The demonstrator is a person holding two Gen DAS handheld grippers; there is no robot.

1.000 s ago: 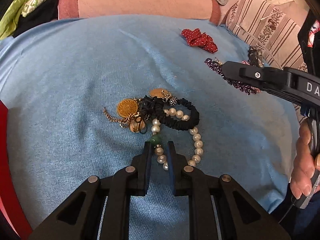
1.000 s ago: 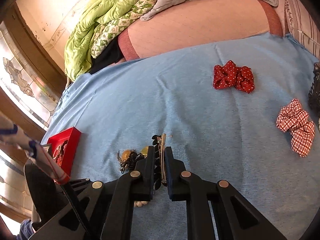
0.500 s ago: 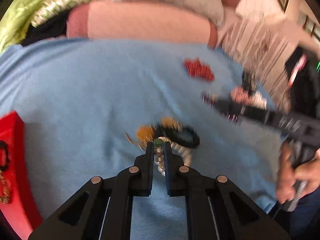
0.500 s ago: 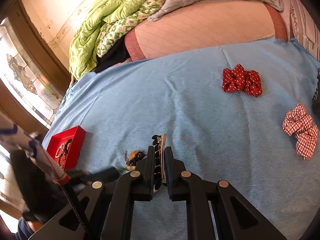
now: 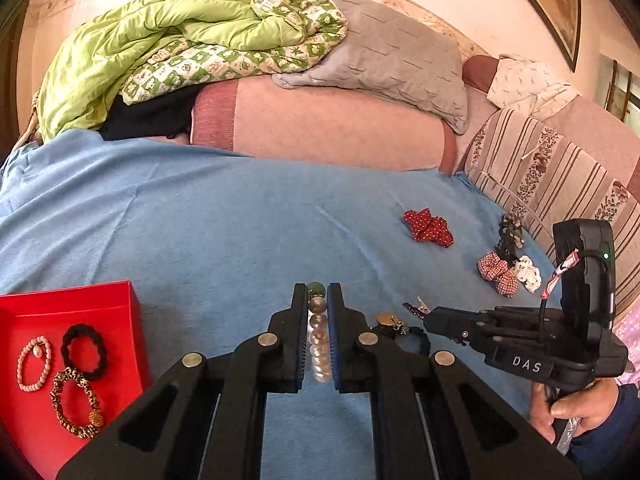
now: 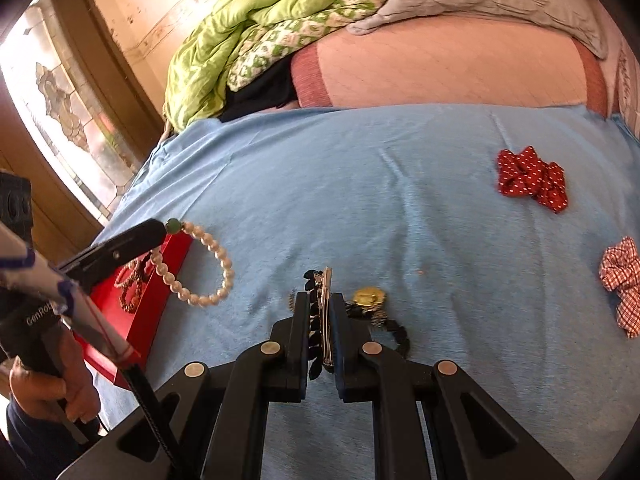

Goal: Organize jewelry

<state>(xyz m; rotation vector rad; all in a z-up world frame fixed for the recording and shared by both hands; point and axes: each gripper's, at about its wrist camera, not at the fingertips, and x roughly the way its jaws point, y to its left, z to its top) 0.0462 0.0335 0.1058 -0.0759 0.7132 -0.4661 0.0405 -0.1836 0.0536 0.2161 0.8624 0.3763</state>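
My left gripper (image 5: 318, 292) is shut on a pearl bracelet (image 5: 319, 340) with a green bead, held above the blue cloth; in the right wrist view the bracelet (image 6: 208, 268) hangs from it beside the red box (image 6: 152, 304). The red box (image 5: 120, 300) holds a pink bead bracelet (image 5: 34, 364), a black hair tie (image 5: 84, 350) and a leopard band (image 5: 76, 404). My right gripper (image 6: 322, 304) is shut on a black-and-silver hair clip (image 6: 326, 312). A gold pendant and black tie (image 6: 372, 304) lie just right of it.
A red dotted scrunchie (image 6: 532, 178), a checked scrunchie (image 6: 622, 280) and a white one (image 5: 526, 272) lie at the right on the blue cloth (image 6: 360, 184). Pillows and a green quilt (image 5: 180, 40) are piled at the back.
My left gripper has lifted the pearl bracelet off the jewelry pile and carried it left toward the red box. My right gripper still holds the hair clip.
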